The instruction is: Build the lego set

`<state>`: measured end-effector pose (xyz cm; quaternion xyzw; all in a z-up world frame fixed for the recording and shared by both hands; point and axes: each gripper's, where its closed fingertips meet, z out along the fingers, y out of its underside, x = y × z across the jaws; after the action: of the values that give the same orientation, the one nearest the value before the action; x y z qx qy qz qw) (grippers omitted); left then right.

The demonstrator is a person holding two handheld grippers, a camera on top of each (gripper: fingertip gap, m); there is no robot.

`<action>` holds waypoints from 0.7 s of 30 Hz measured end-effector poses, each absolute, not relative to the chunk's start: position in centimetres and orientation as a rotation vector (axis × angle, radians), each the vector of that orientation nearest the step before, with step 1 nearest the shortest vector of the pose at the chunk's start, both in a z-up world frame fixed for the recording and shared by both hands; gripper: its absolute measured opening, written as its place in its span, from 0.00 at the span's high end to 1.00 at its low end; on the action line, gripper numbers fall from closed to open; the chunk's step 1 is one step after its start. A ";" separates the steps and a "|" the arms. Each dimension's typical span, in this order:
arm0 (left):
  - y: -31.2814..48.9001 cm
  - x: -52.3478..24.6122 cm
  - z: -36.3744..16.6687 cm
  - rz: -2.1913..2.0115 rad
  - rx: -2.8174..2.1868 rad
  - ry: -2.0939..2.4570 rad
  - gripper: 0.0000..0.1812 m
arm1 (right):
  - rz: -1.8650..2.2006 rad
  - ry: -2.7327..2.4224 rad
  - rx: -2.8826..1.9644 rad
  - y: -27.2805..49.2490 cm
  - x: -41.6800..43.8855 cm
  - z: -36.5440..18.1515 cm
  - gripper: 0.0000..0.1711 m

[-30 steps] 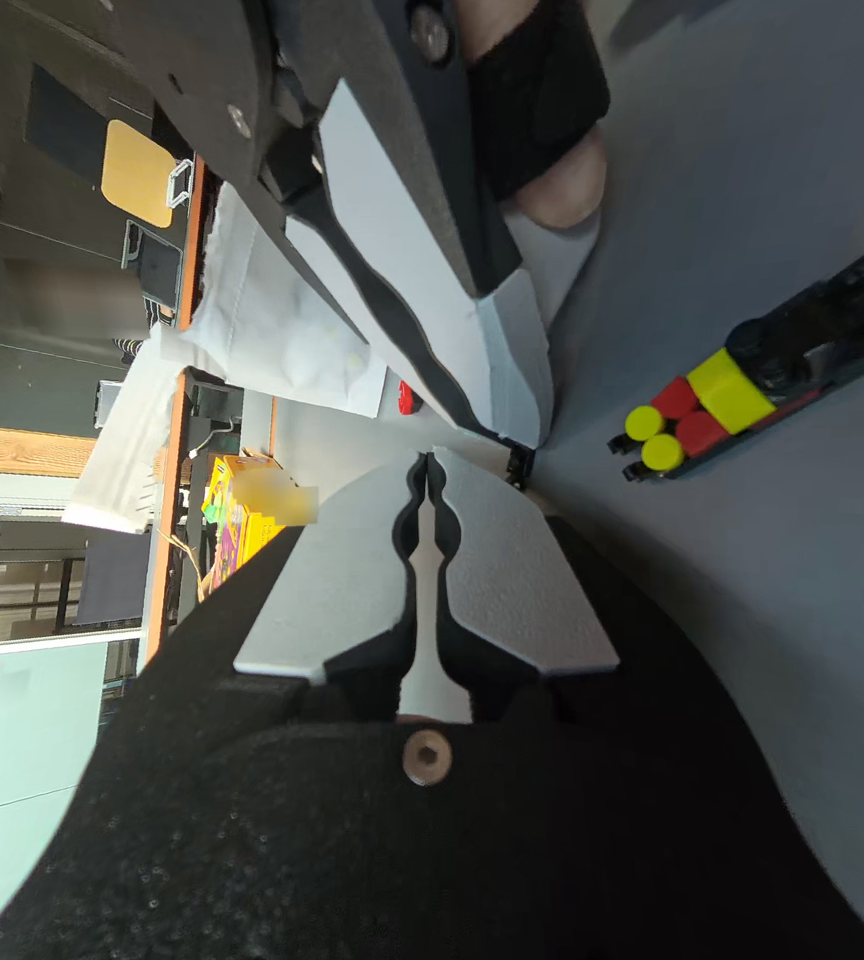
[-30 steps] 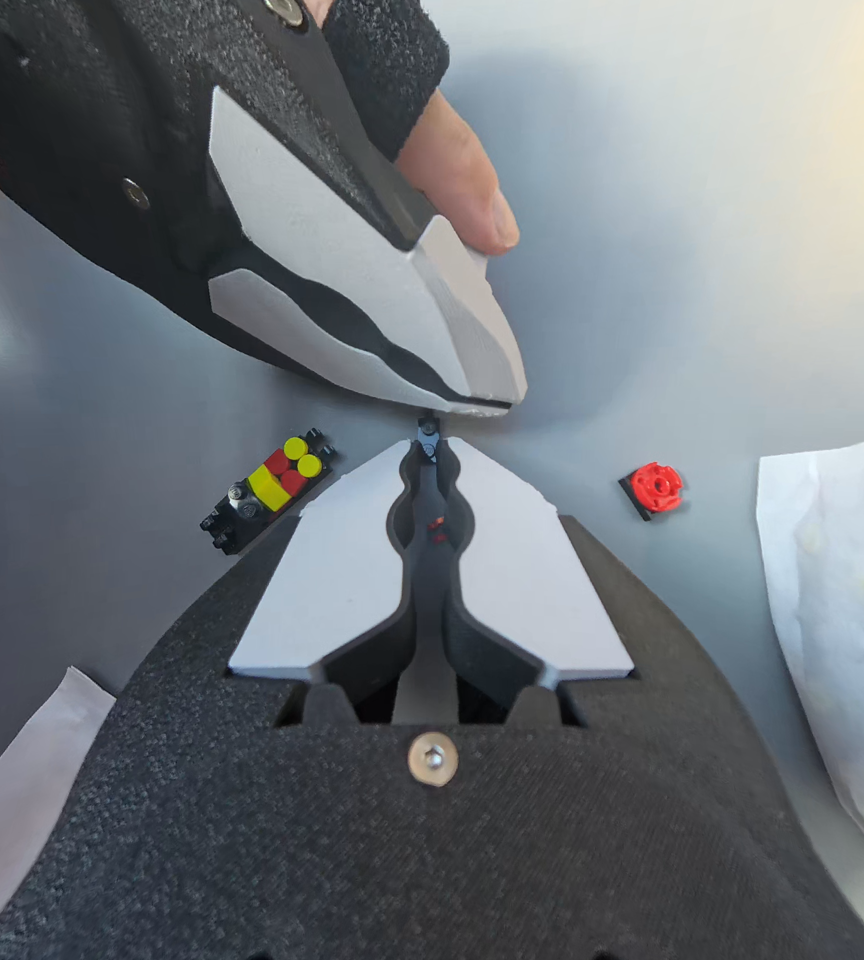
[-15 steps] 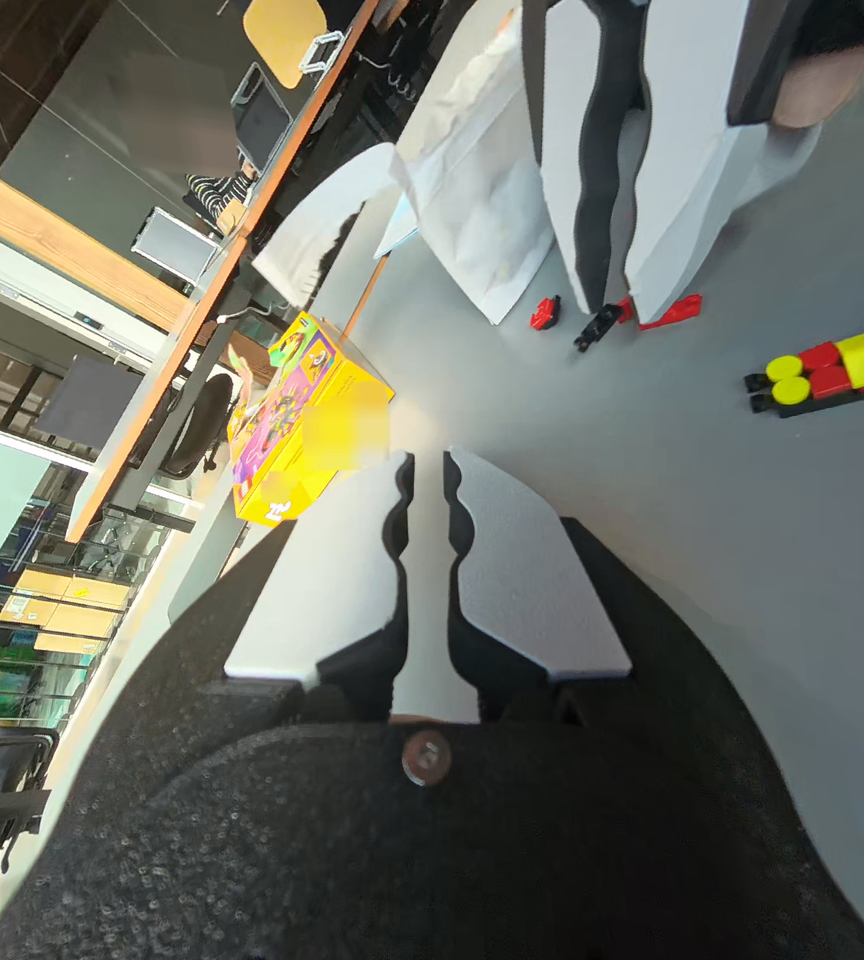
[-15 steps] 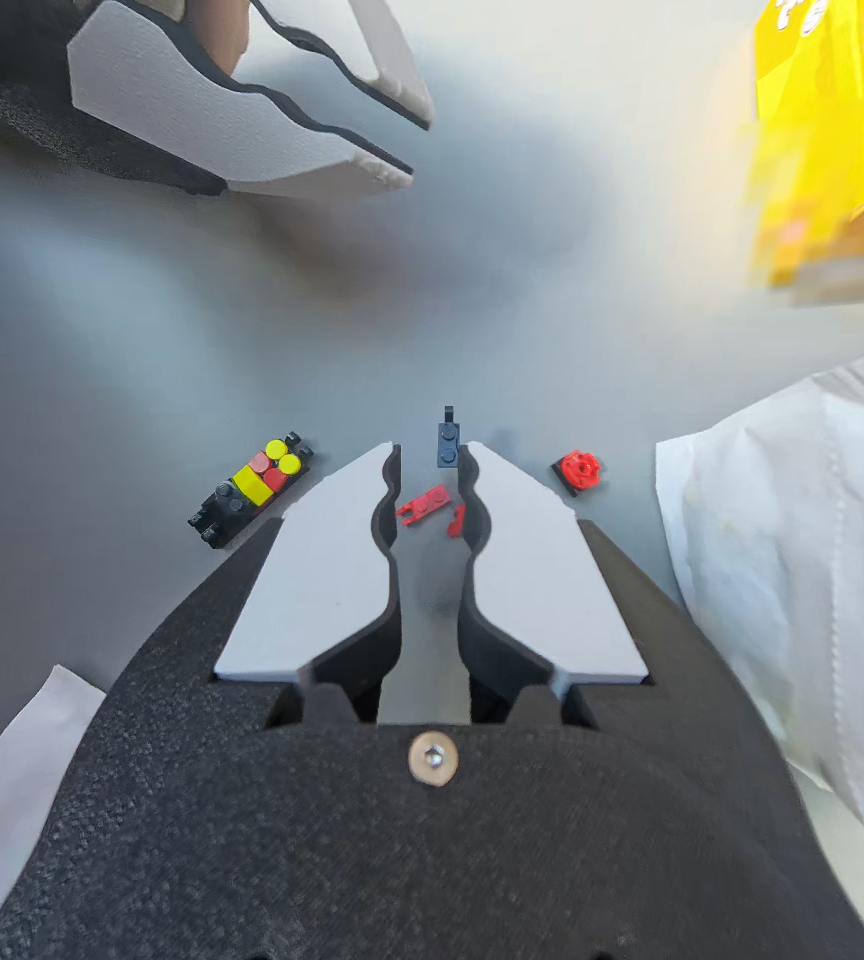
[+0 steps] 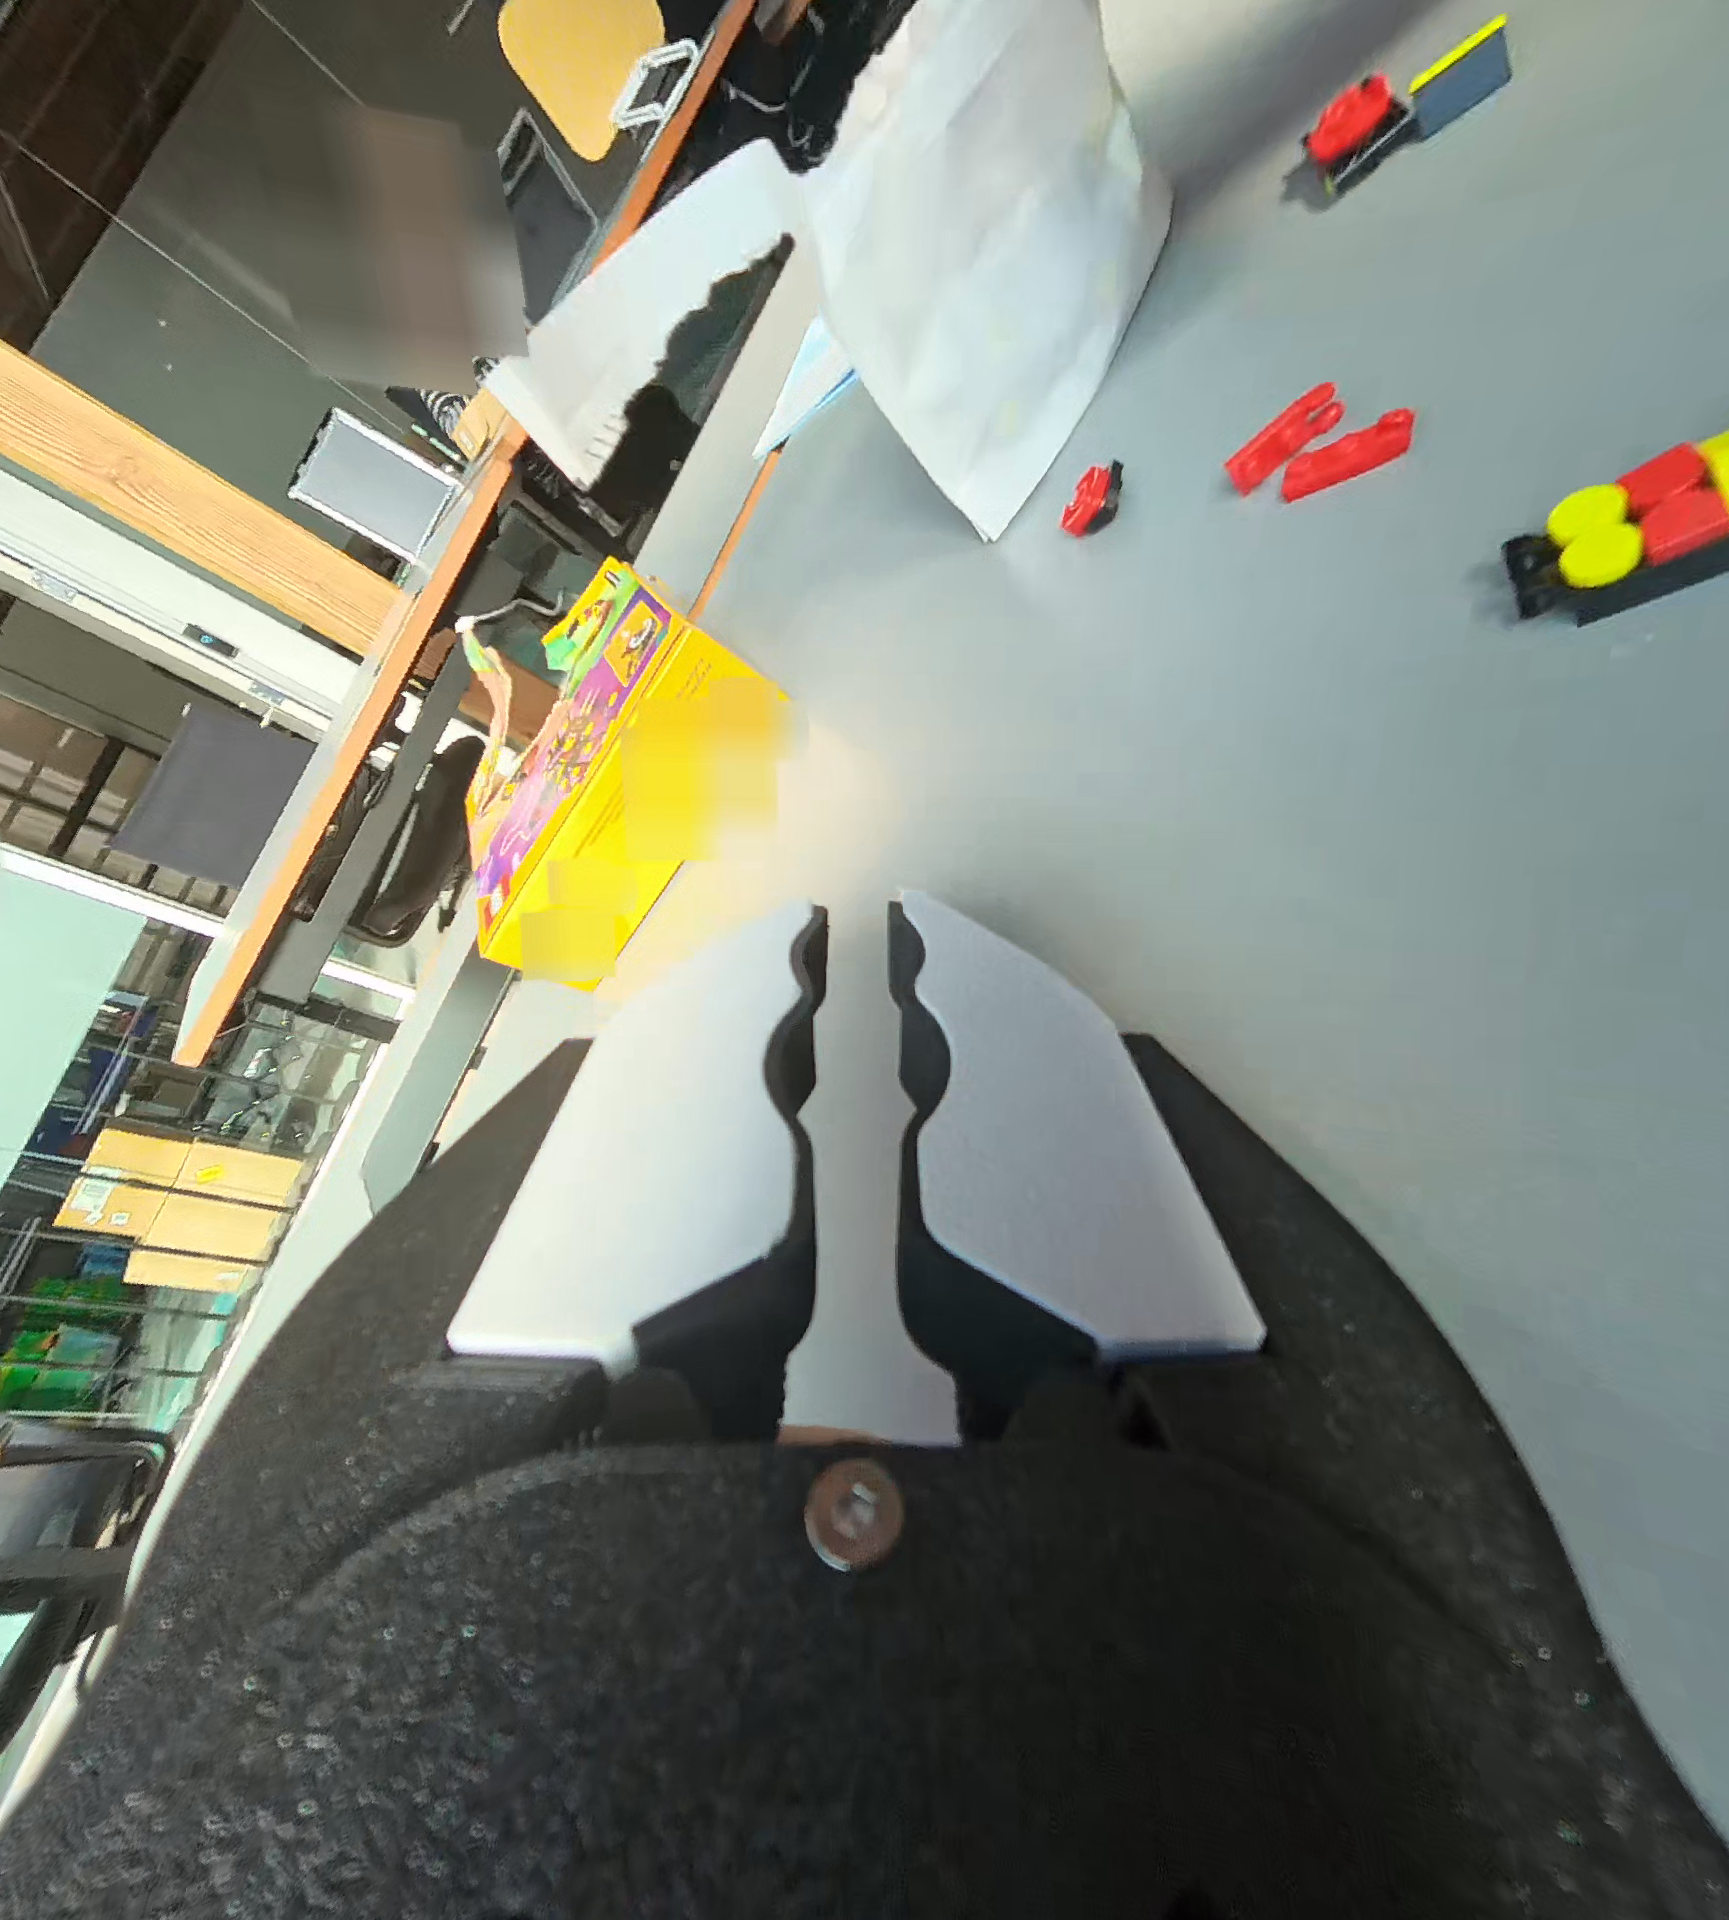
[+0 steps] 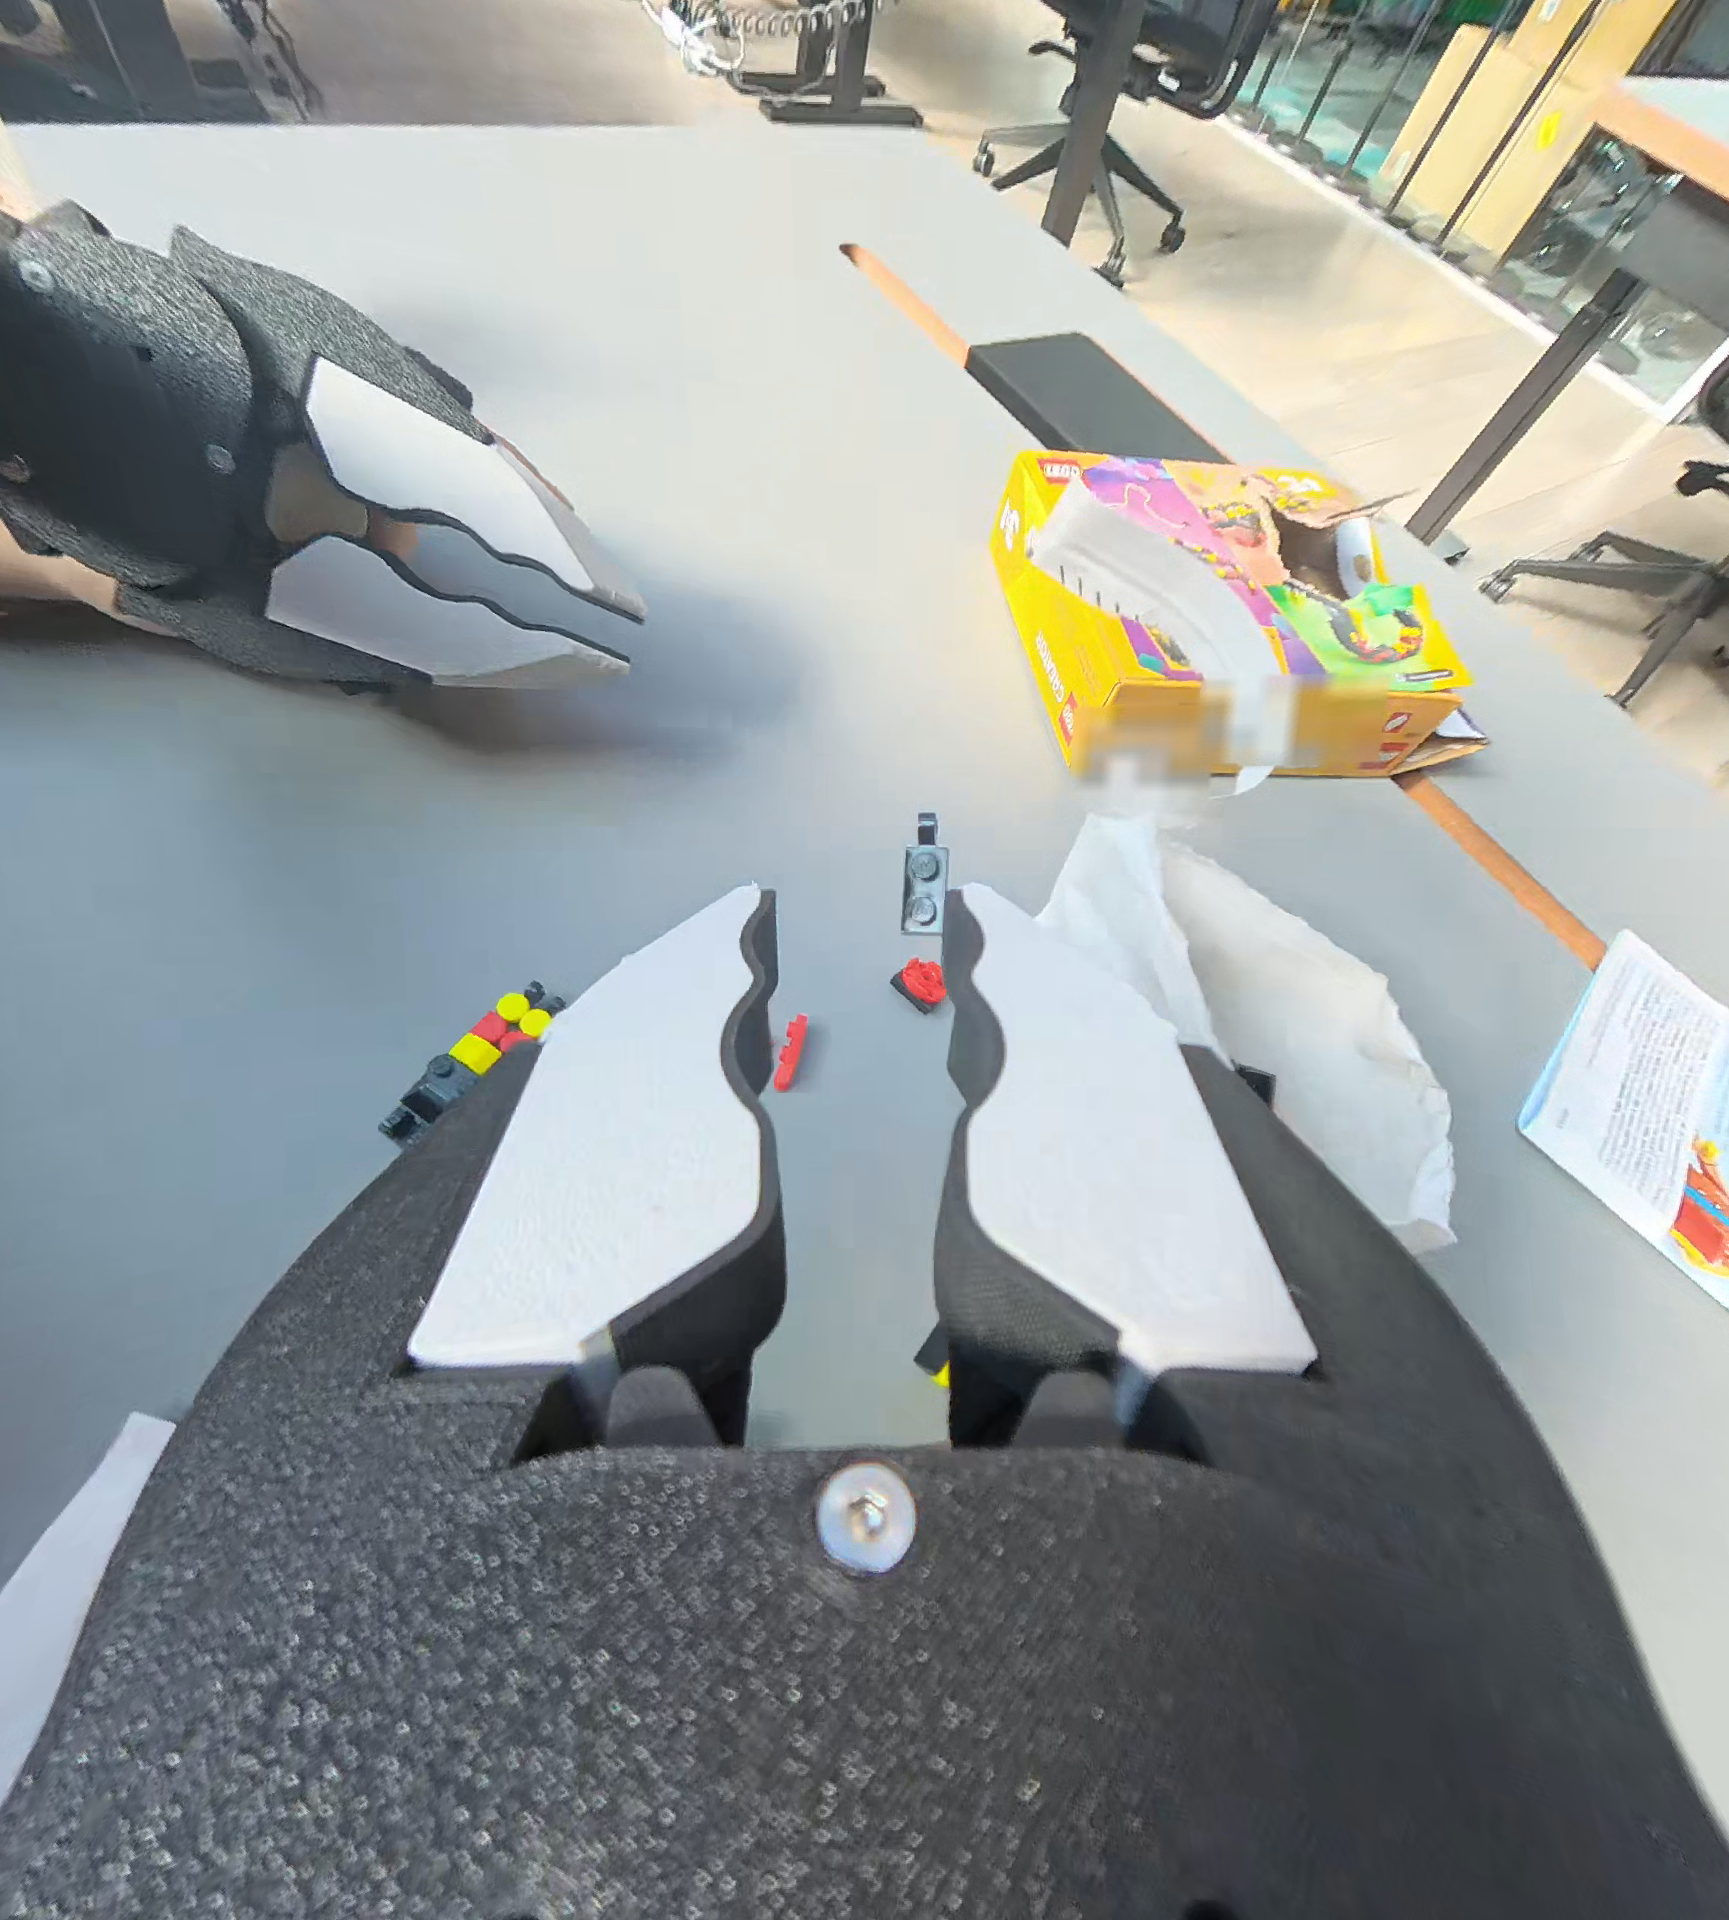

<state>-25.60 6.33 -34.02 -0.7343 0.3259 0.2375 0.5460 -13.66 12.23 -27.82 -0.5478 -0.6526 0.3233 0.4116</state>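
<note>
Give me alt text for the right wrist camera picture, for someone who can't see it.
Open right tongs hover empty over a grey table scattered with small lego pieces: a dark grey plate, a red round piece and a partly built black, red and yellow model. The left tongs rest open at far left; a yellow lego box sits behind.

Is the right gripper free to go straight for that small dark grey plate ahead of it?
Probably yes: the right gripper is open and empty, and the dark grey plate lies just beyond its fingertips on bare table.
</note>
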 end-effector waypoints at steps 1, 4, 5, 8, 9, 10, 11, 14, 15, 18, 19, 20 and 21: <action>6.2 -25.6 -33.4 0.600 -1.709 0.768 0.94 | 0.828 -1.613 -1.347 11.3 -13.4 -27.0 0.83; 5.2 -24.3 -31.4 0.704 -1.618 0.806 0.95 | 0.880 -1.537 -1.272 8.1 -12.5 -24.7 0.82; 4.5 -23.2 -30.4 0.733 -1.591 0.831 0.95 | 0.899 -1.511 -1.249 6.8 -12.2 -23.9 0.83; 0.5 -18.6 -28.8 0.608 -1.645 0.786 0.95 | 0.949 -1.456 -1.192 2.5 -10.7 -22.2 0.82; -1.3 -16.8 -28.7 0.532 -1.666 0.754 0.94 | 0.962 -1.446 -1.176 0.8 -10.0 -21.9 0.83; -3.4 -15.3 -28.5 0.487 -1.676 0.729 0.94 | 0.969 -1.428 -1.160 -0.8 -9.3 -21.5 0.83; -5.5 -13.9 -28.3 0.478 -1.674 0.708 0.94 | 0.980 -1.417 -1.144 -2.5 -8.5 -21.2 0.83; -12.0 -10.1 -27.4 0.442 -1.647 0.624 0.94 | 1.003 -1.417 -1.099 -7.9 -6.2 -20.6 0.83; -14.1 -8.6 -27.4 0.405 -1.648 0.599 0.95 | 1.010 -1.419 -1.083 -9.6 -5.6 -20.4 0.83; -19.7 -5.5 -28.2 0.354 -1.667 0.538 0.95 | 1.052 -1.420 -1.045 -14.5 -4.2 -19.9 0.83; -21.4 -4.8 -28.4 0.340 -1.666 0.516 0.95 | 1.070 -1.433 -1.040 -16.0 -4.1 -20.0 0.83; -23.0 -4.3 -28.6 0.325 -1.664 0.493 0.95 | 1.078 -1.445 -1.036 -17.5 -4.0 -20.1 0.83; -24.5 -4.0 -28.7 0.314 -1.664 0.469 0.95 | 1.081 -1.452 -1.026 -18.8 -4.1 -20.2 0.83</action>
<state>-4.03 -24.54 -28.65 -0.7291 0.2054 0.1377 0.6381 -4.10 -18.79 -20.18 -0.4254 -0.6020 0.4480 0.5058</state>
